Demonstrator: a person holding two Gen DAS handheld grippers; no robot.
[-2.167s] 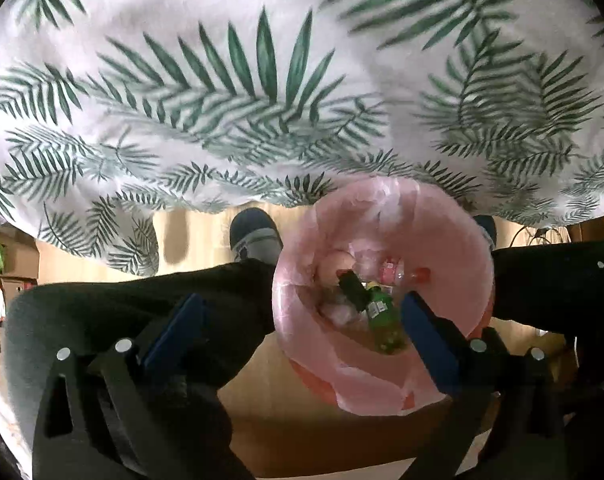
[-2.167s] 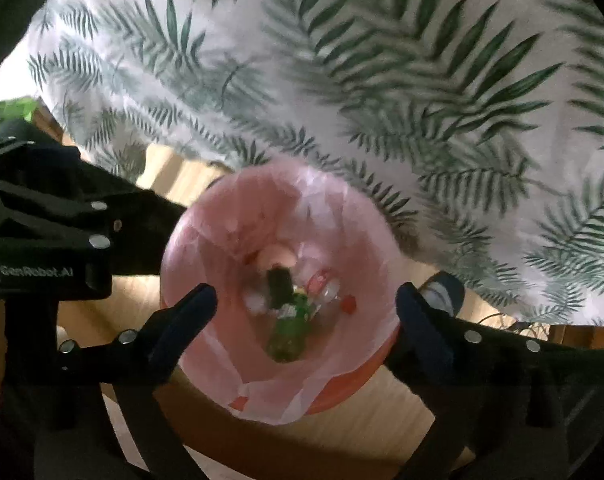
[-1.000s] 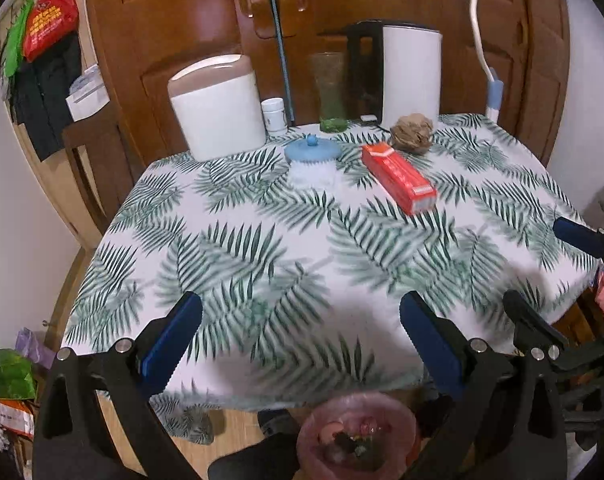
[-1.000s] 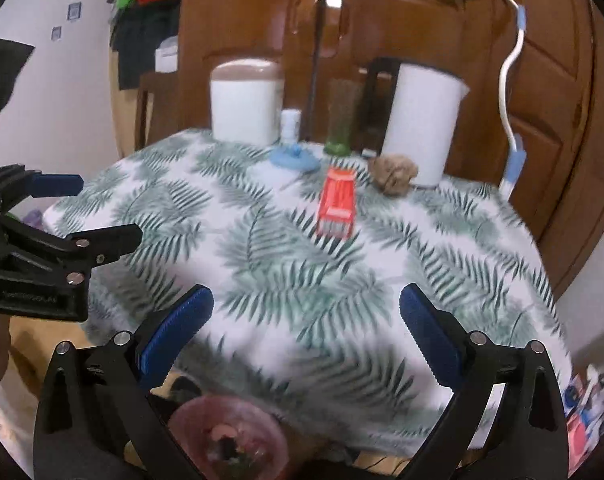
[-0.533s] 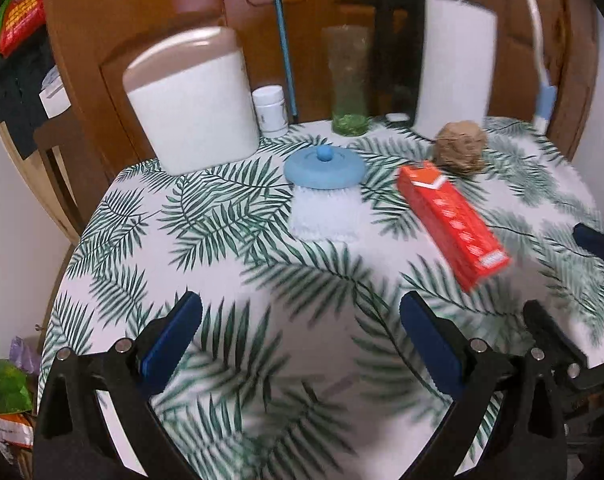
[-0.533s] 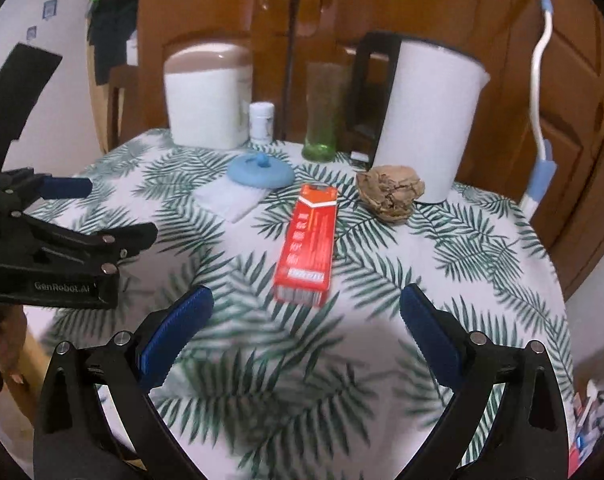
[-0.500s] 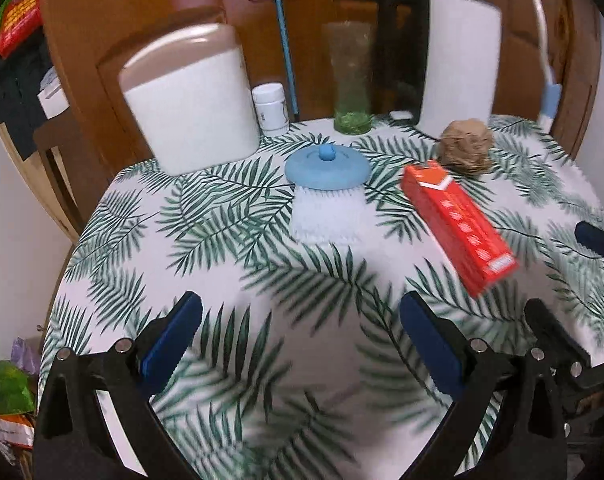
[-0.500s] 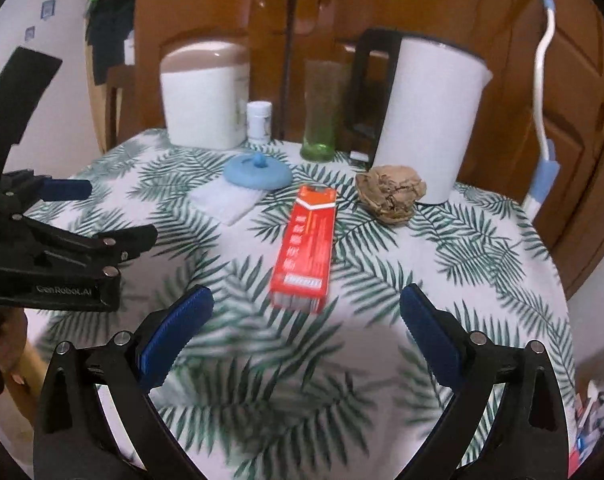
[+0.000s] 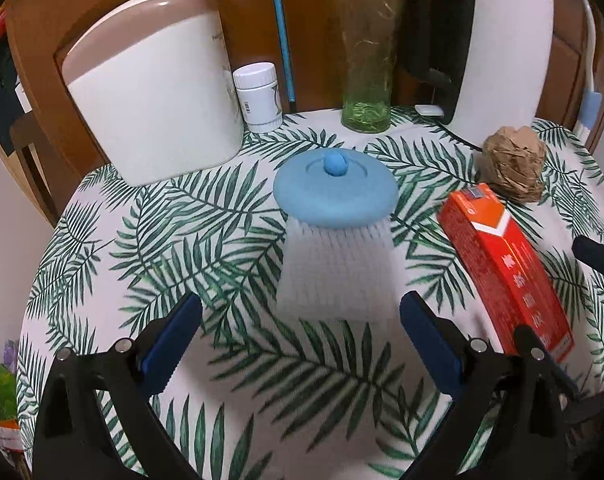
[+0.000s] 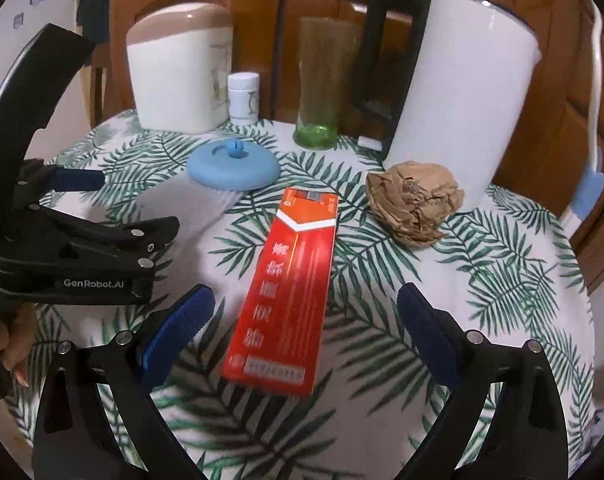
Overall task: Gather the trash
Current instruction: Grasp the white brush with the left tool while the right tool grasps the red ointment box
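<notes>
A long red box (image 10: 286, 300) lies on the fern-print tablecloth (image 10: 482, 280). My right gripper (image 10: 305, 300) hovers over it. Its jaws are closing, the box lies between the fingers and the pads stay clear of it. A crumpled brown paper ball (image 10: 414, 200) sits beyond the box, beside the kettle. My left gripper (image 9: 300, 316) is open just short of a white foam net (image 9: 336, 272), whose far end lies under a blue lid (image 9: 334, 190). The red box (image 9: 506, 272) and the paper ball (image 9: 512, 164) are to its right.
Along the table's back edge stand a white and brown container (image 9: 150, 88), a small white bottle (image 9: 258, 96), a green glass (image 9: 366, 60) and a white kettle (image 9: 498, 52). A wooden door is behind them. A hand (image 10: 10, 340) holds the left gripper (image 10: 122, 204).
Both grippers have left the pink bin under the table edge and moved forward and down over the table. The foam net and the red box now loom larger between the fingers.
</notes>
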